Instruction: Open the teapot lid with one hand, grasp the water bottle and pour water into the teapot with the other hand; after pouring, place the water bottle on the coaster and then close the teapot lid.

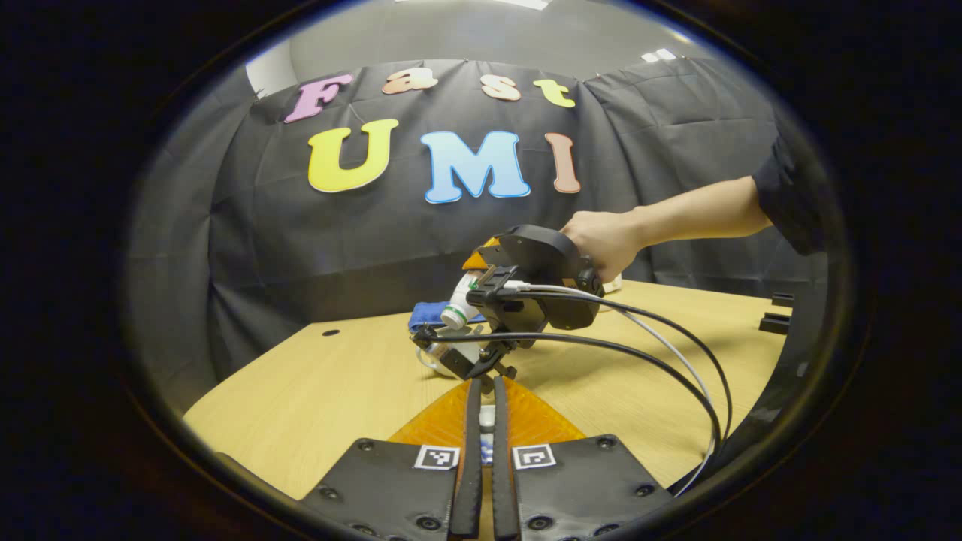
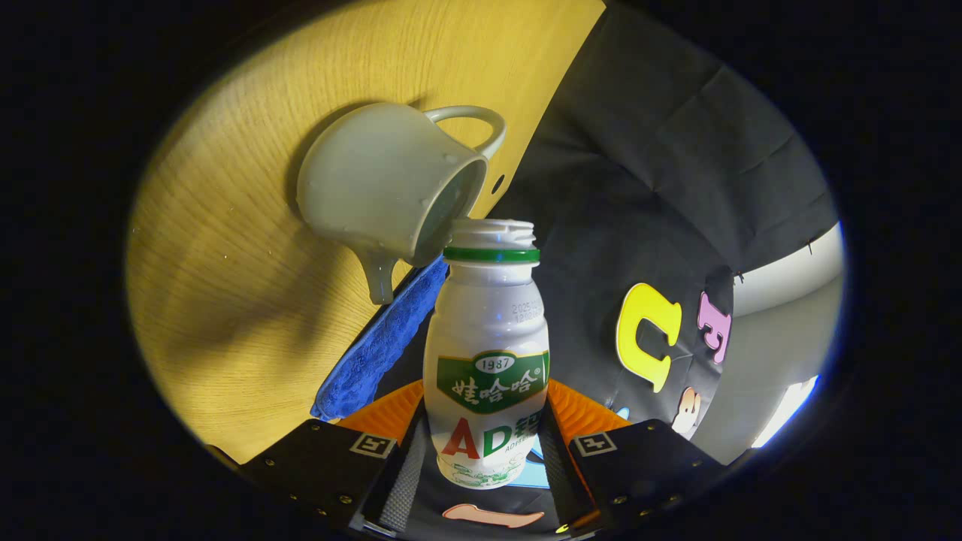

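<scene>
A: Right gripper (image 2: pixel 485 458)?
B: Clamped on the water bottle (image 2: pixel 486 361), both fingers (image 2: pixel 402 481) pressing its lower body. White plastic, green neck ring, cap off, green and red label. Tipped so its open mouth sits at the rim of the teapot (image 2: pixel 391 184).
A: Teapot?
B: Pale glazed, loop handle, short spout, droplets on the outside, lid off. Standing on the wooden surface (image 2: pixel 225 285), just beside a blue cloth (image 2: pixel 376 346).
A: Left gripper (image 1: pixel 485 421)?
B: Fingers nearly together, pinching a small white piece; cannot tell if it is the lid. Farther off, a hand (image 1: pixel 605 240) holding the other gripper over the surface.
</scene>
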`<state>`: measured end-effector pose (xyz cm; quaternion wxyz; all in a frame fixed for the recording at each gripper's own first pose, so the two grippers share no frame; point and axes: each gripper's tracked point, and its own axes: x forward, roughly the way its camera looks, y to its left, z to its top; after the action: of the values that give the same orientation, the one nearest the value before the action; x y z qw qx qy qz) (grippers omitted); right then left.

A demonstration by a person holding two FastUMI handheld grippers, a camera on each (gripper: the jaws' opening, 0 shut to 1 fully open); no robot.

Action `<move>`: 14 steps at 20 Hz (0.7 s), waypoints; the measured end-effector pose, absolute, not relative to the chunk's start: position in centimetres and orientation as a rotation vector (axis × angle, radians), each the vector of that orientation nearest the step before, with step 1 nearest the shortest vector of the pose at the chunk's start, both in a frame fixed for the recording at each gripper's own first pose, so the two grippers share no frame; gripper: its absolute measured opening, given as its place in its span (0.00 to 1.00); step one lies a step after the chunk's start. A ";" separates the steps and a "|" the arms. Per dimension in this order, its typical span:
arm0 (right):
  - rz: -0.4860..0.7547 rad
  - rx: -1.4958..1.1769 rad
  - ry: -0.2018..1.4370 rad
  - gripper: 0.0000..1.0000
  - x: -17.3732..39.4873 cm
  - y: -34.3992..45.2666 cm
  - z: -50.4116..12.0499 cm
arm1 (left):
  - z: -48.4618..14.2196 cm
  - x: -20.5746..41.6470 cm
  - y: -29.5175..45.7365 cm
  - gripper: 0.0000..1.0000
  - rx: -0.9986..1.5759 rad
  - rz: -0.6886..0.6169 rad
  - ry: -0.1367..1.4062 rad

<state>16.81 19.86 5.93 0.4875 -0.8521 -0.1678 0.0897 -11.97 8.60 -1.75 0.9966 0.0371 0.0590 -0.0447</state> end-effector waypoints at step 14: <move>0.287 -1.205 -0.105 0.71 16.2 15.1 3.9 | -0.7 -10.3 9.7 0.16 0.039 -0.064 0.117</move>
<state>16.22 15.08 3.92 0.8130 -0.5644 -0.0490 0.1346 -10.32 9.72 -0.70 0.9976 0.0195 0.0585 -0.0320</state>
